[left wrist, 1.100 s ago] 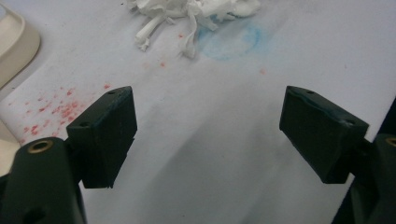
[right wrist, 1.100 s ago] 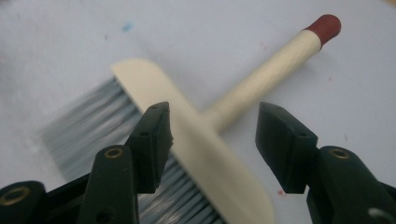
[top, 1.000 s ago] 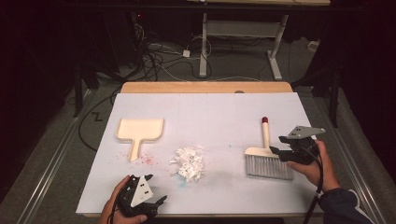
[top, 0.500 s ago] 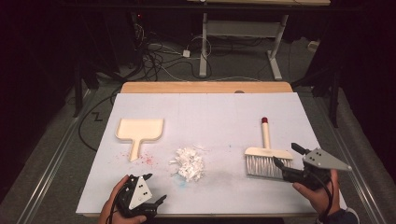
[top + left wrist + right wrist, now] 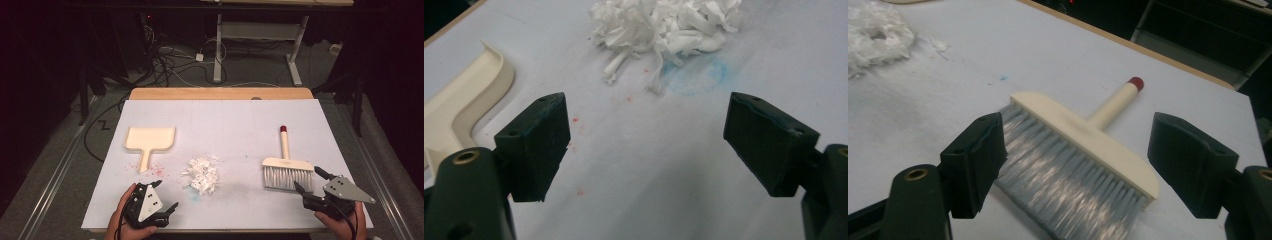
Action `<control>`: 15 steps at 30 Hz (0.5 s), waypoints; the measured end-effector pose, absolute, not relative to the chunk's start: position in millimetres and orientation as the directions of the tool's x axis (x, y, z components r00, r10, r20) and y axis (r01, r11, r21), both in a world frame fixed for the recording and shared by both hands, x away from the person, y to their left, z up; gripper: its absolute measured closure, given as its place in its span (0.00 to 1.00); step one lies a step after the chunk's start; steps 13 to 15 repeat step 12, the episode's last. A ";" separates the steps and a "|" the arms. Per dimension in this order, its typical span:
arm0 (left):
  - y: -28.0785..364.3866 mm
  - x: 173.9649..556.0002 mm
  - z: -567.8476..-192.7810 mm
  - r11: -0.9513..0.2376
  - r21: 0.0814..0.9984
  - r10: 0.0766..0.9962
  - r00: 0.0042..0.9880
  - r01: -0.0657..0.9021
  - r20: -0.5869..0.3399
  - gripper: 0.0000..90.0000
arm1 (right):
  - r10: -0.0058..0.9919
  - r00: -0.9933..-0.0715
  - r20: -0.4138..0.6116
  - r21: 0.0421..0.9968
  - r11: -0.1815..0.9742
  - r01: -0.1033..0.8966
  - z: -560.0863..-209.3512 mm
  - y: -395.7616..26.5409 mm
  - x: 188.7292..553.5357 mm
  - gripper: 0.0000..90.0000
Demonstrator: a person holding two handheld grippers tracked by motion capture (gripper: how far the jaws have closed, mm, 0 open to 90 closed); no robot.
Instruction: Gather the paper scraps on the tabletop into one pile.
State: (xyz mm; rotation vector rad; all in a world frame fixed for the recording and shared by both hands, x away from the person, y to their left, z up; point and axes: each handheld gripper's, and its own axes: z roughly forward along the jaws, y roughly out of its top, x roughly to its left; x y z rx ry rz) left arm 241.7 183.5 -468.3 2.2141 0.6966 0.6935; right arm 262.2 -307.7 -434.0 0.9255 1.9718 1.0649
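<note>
Right tool [image 5: 308, 181] is sitting at the near right of the bench [image 5: 230, 115], jaws standing wide after just opening, gripping nothing. The brush [image 5: 286, 167] is lying flat just beyond them, bristles toward the tool, handle pointing away. Left tool [image 5: 166, 199] is resting wide open and empty; paper scraps [image 5: 201, 174] are lying ahead, dustpan [image 5: 148, 141] beyond.

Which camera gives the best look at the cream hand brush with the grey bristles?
The right gripper view: the cream hand brush with grey bristles lies close up, bristles and red-tipped handle sharp. The high view shows the brush whole but small, flat on the white board.
</note>
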 end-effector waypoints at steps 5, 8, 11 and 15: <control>185.2 244.8 -466.9 -0.577 0.765 0.682 0.684 0.285 0.259 0.19 | 0.822 -0.509 -0.256 0.877 0.419 0.235 -435.3 -302.7 262.0 0.26; 187.0 244.9 -466.8 -0.568 0.769 0.694 0.672 0.291 0.258 0.19 | 0.820 -0.510 -0.259 0.877 0.420 0.231 -436.2 -300.4 263.3 0.26; 189.8 244.5 -466.9 -0.561 0.772 0.704 0.663 0.299 0.254 0.19 | 0.820 -0.505 -0.269 0.878 0.424 0.221 -435.7 -299.1 264.5 0.26; 190.4 244.3 -466.9 -0.557 0.774 0.709 0.657 0.302 0.254 0.19 | 0.820 -0.504 -0.271 0.879 0.424 0.216 -435.4 -298.9 264.8 0.26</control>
